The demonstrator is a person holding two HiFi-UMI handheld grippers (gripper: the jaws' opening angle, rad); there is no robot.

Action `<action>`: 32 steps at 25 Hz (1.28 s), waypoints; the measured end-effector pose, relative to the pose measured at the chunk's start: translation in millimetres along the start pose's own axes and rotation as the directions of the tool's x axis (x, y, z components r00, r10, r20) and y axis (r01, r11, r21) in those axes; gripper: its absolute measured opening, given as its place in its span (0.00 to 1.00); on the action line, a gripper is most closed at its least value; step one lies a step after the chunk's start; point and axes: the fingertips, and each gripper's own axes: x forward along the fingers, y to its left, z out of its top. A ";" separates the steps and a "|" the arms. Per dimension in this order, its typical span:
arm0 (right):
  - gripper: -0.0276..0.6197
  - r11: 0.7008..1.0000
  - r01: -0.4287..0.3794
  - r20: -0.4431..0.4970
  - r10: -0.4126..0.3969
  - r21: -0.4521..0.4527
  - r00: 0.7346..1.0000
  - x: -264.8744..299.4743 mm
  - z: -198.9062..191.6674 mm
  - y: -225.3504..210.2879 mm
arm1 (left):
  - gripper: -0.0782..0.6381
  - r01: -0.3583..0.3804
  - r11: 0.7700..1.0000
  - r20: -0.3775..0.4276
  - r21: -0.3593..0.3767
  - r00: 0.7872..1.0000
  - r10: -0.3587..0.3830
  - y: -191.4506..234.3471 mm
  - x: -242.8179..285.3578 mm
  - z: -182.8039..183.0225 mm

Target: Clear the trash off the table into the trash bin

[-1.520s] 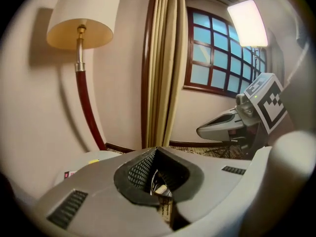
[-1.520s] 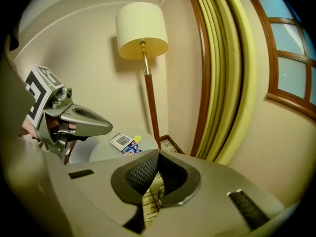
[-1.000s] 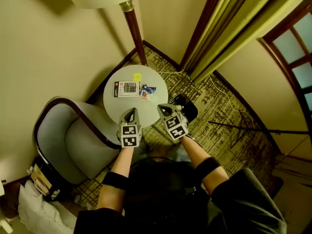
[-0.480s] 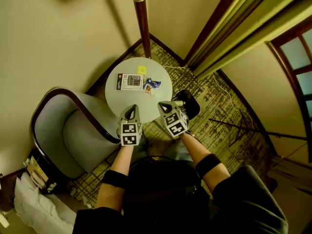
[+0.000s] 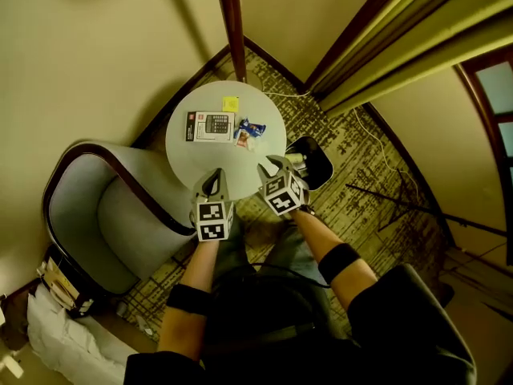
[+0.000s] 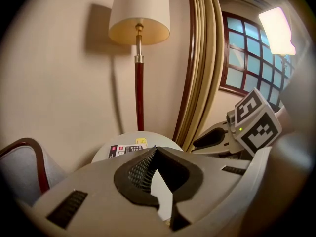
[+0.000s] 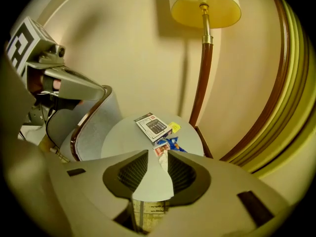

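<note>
At the desk's [image 5: 192, 159] near edge, my right gripper [image 5: 276, 167] has just been opening its jaws, empty, ready for the wrappers [image 5: 247, 131] mid-desk. My left gripper's [image 5: 212, 177] jaws sit pressed together. The trash bin [image 5: 317, 156] is beside the desk.

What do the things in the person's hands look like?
The left gripper and right gripper are pale grey, their pointed jaws lined with black ribbing; the right one's have just been opening, with nothing between them. Each carries a cube of black-and-white square markers. The person wears dark bands round the forearms.
</note>
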 end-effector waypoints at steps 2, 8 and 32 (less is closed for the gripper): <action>0.37 1.000 0.000 -0.027 0.001 0.015 1.000 19.4 -8.2 -5.5 | 0.11 0.003 1.000 -0.006 -0.005 1.000 -0.003 1.8 9.0 -3.3; 0.49 0.999 -0.001 -0.108 -0.004 -0.043 0.994 79.9 -33.7 -23.4 | 0.11 0.000 1.000 -0.033 -0.016 0.999 0.000 11.5 43.4 -18.1; 0.47 0.993 -0.086 -0.230 0.065 -0.082 0.971 186.4 -90.7 -24.0 | 0.11 -0.012 0.999 -0.102 -0.051 0.995 0.007 33.7 80.1 -66.5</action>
